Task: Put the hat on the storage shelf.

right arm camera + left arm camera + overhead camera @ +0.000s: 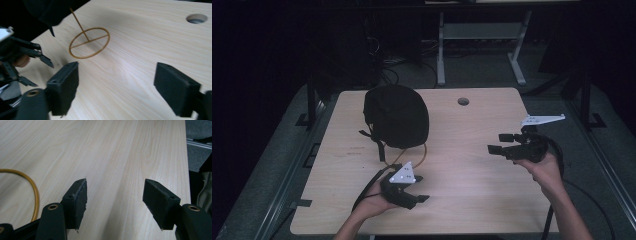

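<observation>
Here, a pale wooden table [472, 185] stands in a dark room, bearing a closed black bag [397, 116] and an orange cord loop [89, 43]. Both the left gripper [418, 187] and the right gripper [498, 143] are open, holding nothing.

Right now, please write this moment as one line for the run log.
left gripper: open, empty | right gripper: open, empty | black bag: on table, untouched | orange cord: looped beside bag

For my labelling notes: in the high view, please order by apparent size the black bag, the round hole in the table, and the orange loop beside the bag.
1. black bag, by far the largest.
2. orange loop, partly hidden by the bag, so its whole size is unsure.
3. round hole, smallest; it lies farther from the camera, which may shrink it a little.
</observation>
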{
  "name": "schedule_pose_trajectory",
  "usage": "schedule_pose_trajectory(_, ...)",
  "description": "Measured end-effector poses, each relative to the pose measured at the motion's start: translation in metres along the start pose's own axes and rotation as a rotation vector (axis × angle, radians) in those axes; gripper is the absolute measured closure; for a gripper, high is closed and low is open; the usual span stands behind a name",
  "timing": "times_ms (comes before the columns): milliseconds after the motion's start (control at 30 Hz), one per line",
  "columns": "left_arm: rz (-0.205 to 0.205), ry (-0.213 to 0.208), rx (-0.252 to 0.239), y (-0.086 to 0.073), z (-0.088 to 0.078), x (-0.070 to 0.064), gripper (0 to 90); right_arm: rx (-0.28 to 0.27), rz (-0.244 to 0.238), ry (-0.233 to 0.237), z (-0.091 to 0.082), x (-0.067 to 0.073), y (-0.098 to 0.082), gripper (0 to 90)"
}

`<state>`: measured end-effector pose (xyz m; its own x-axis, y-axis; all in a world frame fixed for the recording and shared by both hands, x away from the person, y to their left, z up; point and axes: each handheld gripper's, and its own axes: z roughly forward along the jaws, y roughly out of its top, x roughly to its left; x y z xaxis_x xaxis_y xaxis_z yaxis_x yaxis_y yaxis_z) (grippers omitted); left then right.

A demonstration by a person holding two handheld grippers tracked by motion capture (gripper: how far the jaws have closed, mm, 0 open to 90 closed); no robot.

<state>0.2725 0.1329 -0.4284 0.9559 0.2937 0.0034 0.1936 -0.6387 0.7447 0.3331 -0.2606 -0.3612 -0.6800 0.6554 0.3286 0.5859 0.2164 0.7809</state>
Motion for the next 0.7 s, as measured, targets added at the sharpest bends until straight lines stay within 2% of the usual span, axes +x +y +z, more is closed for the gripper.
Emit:
schedule_pose_trajectory(167, -0.002, 0.0, 0.001, 0.0, 0.0, 0.0, 36.1, 0.019, -0.009, -0.029, -0.004, 0.001, -0.012, 15.3)
schedule_pose_trajectory(400, -0.006, 0.004, -0.001, -0.001, -0.001, 0.0, 35.2, 0.042, -0.013, -0.018, -0.006, 0.003, -0.023, 15.3)
schedule_pose_trajectory(700, -0.028, 0.014, -0.002, -0.001, 0.0, -0.001, 29.9, 0.065, -0.053, -0.034, -0.009, 0.01, -0.044, 15.2)
